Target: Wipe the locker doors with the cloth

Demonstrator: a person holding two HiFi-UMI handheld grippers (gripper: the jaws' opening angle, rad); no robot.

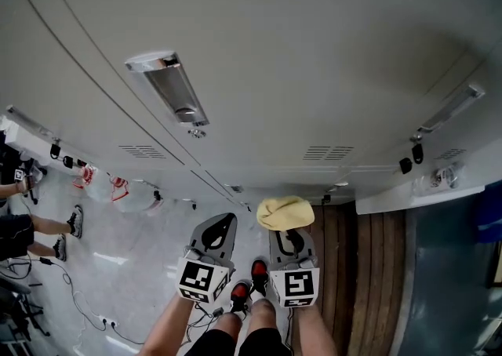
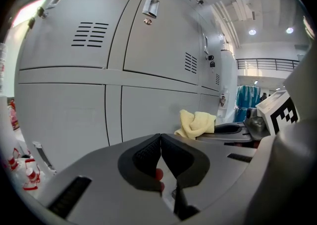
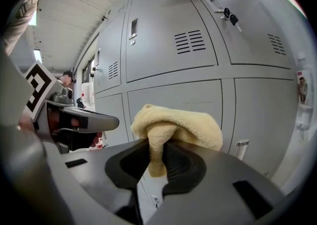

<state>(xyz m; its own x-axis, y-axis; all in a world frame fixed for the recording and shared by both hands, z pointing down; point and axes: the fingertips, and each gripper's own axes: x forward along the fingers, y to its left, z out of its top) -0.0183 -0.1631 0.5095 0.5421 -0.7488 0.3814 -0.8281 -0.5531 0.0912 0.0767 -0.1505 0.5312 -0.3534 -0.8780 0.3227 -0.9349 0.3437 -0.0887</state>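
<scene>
Locker doors (image 1: 298,72), grey, fill the head view. Left gripper (image 1: 222,221) sits just beside the right one, jaws pressed together with nothing between them. Right gripper (image 1: 291,233) is clamped on the yellow cloth (image 1: 285,212), which appears close to a lower door; contact is unclear.
</scene>
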